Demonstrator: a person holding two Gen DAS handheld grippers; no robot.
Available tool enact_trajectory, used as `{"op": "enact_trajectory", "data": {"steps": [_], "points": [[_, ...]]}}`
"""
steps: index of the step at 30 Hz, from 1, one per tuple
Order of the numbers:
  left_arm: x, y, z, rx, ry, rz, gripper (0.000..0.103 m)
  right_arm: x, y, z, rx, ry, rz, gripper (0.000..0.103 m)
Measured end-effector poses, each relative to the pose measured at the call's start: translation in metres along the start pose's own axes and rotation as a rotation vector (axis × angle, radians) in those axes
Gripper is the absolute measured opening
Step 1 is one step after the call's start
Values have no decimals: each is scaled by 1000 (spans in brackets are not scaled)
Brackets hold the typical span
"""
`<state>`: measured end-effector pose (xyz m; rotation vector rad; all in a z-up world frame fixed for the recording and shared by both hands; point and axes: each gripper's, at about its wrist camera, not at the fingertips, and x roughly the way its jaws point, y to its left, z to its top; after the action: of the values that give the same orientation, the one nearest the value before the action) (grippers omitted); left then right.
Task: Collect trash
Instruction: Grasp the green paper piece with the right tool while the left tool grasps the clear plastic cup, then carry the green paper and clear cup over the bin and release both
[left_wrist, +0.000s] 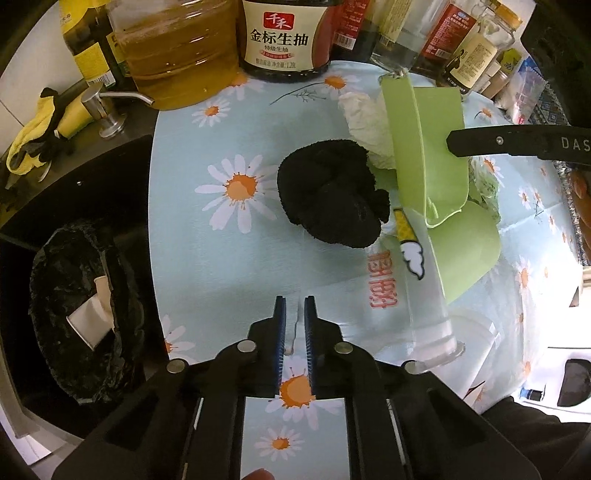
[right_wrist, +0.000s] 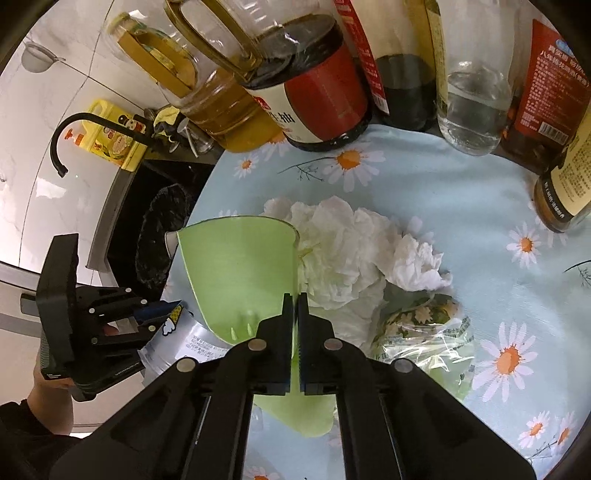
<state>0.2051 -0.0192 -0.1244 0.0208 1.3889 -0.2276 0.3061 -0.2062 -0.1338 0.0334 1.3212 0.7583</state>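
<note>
My right gripper (right_wrist: 295, 295) is shut on the rim of a green plastic dustpan (right_wrist: 240, 269), which stands tilted on the daisy tablecloth (right_wrist: 443, 192). Crumpled white tissue (right_wrist: 343, 251) lies against its far side, with a clear printed wrapper (right_wrist: 424, 332) to the right. In the left wrist view the dustpan (left_wrist: 424, 147) sits beside a black cloth lump (left_wrist: 332, 195) and a clear plastic package (left_wrist: 406, 288). My left gripper (left_wrist: 294, 299) is nearly closed on a thin edge of clear plastic, low over the tablecloth (left_wrist: 221, 258).
A bin with a black bag (left_wrist: 85, 302) holding paper cups stands left of the table, below a sink with a faucet (right_wrist: 74, 129). Oil and sauce bottles (left_wrist: 284, 33) line the table's far edge.
</note>
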Motion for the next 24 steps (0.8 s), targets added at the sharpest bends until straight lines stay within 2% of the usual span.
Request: {"op": "enact_trajectory", "data": {"steps": [3, 11, 24], "points": [[-4, 4, -1, -4, -13, -7, 2, -5, 2, 0, 2, -8, -5, 3], [-18, 11, -4, -8, -43, -20, 2, -15, 12, -1, 3, -23, -13, 3], [-43, 37, -30, -37, -95, -34, 1, -16, 54, -3, -25, -30, -36, 3]]}}
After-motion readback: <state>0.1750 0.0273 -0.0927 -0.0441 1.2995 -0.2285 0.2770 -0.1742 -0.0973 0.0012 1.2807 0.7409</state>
